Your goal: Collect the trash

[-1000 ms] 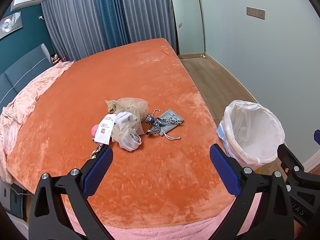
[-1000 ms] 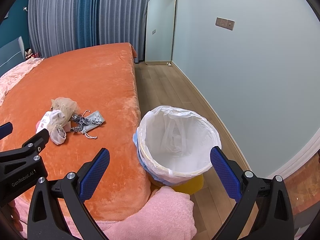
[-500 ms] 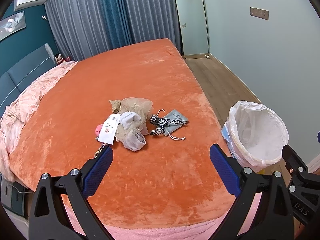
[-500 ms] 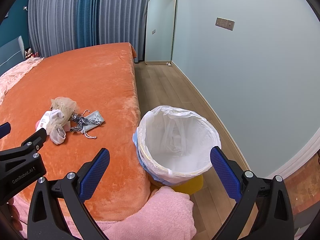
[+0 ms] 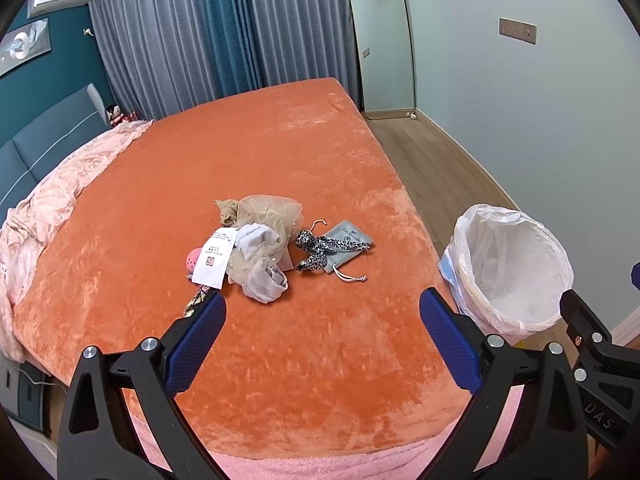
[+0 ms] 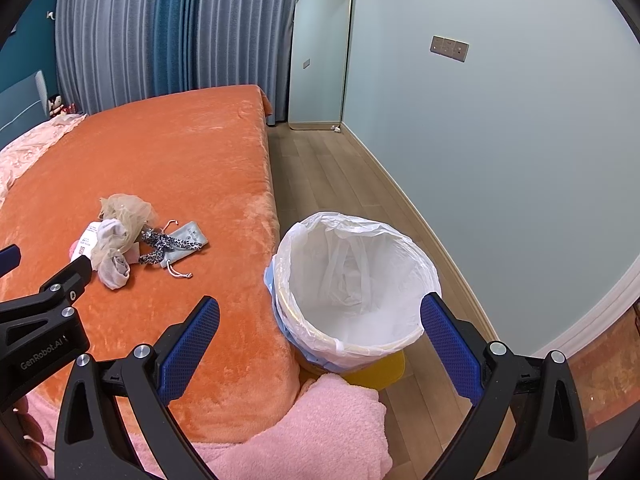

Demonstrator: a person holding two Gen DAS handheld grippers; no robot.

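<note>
trash pile [image 5: 256, 248] on bed [image 5: 280, 152]: soft, light, limp | you pinch bunched cloth at top | both claws released, empty: left claw [image 5: 322, 322], right claw [image 6: 320, 326] | bin [image 6: 352, 280] beside bed

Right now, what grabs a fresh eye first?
The orange bedspread fills both views, with a small heap of trash near its middle. A white-lined bin stands on the floor beside the bed's edge, and both grippers have open, empty jaws.

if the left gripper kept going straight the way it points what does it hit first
Probably the orange bedspread, just short of the trash pile. The left gripper is open and aimed slightly right of the pile, though depth is hard to judge.
</note>
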